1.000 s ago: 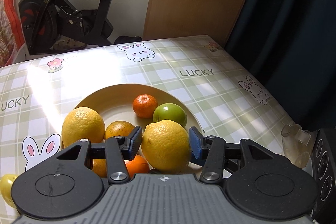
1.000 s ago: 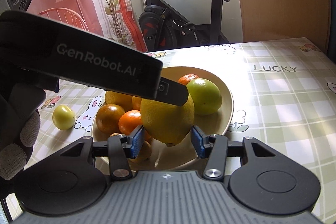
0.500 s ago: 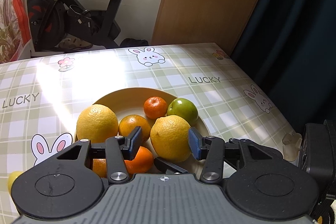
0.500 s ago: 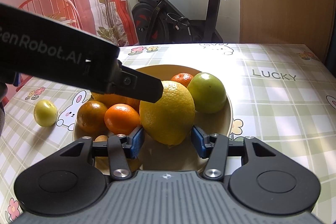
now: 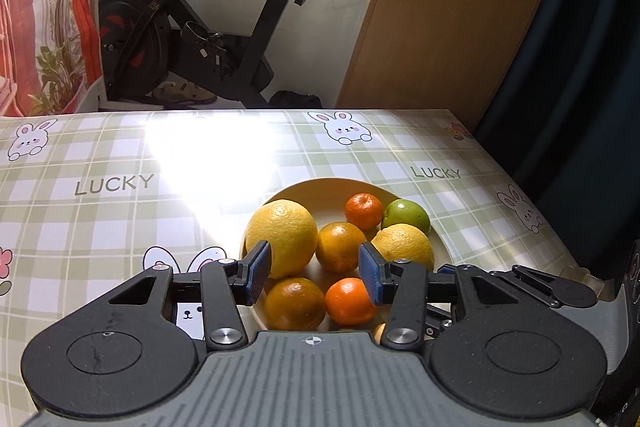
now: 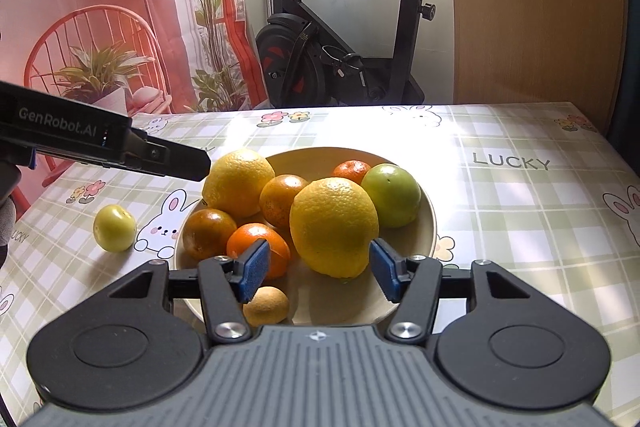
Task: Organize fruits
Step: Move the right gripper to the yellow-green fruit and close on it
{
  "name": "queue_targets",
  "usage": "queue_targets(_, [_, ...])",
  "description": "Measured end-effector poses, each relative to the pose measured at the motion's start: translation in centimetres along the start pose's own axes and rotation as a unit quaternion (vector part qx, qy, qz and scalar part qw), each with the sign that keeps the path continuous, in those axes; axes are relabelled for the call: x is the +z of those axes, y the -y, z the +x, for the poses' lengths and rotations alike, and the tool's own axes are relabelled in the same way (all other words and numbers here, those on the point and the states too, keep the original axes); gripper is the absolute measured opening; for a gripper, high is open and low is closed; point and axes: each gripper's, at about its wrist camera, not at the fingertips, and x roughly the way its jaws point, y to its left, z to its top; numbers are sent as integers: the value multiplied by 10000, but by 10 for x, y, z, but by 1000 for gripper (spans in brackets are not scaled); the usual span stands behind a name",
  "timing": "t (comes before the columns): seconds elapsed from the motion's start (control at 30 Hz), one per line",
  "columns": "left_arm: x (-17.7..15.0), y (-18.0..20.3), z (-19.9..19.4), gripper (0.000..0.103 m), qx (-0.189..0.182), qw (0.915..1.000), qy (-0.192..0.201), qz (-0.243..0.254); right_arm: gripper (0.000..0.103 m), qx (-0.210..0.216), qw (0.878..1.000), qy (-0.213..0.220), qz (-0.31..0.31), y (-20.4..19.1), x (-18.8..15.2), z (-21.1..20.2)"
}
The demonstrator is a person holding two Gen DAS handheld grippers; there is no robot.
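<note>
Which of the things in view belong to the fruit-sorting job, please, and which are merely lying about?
Part of the job: bowl, two large yellow citrus, oranges, green fruit, small yellow-green fruit on the table.

Just there: exercise bike, potted plant, checked tablecloth.

Your checked bunny tablecloth (image 6: 520, 211) carries the fruit bowl (image 6: 428, 227) mid-frame and one yellow-green fruit (image 6: 114, 228) at left.

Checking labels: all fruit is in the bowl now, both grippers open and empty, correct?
Not all of it. One small yellow-green fruit lies on the tablecloth left of the bowl, as the right wrist view shows. The rest holds: left gripper and right gripper are both open and empty.
</note>
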Motion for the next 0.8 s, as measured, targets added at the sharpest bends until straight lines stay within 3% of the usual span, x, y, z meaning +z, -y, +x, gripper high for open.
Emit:
queue_targets(0.47, [-6, -82, -46, 50, 536, 9971, 171, -513, 58, 481, 9976, 73, -495, -50, 15, 5])
queue_targets(0.8, [-14, -109, -51, 51, 684, 9953, 83, -679, 58, 933, 9894, -96, -1110, -100, 21, 30])
